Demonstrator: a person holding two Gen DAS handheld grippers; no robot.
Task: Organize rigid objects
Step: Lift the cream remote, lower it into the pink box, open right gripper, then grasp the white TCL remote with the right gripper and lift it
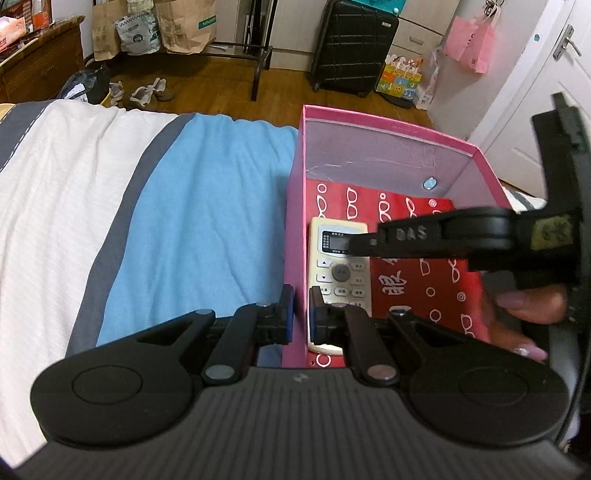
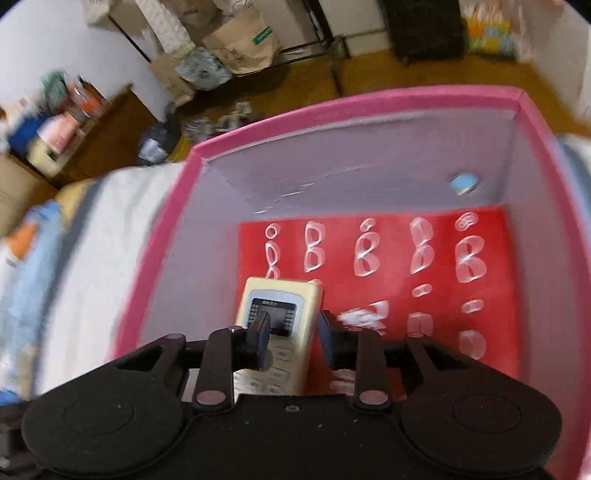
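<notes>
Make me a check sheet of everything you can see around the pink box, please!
Surface: bed sheet with white, grey and blue stripes; the pink box stands on it.
Job's things: cream remote lies face up on a red bag inside the pink box.
Clutter: small round blue thing on the box's inner wall.
Grippers: left tool shut on the box wall beside the blue stripe; right tool open, over the remote's screen end.
Cables: nothing seen.
Surroundings: black suitcase, paper bags and shoes on a wooden floor; white door.
</notes>
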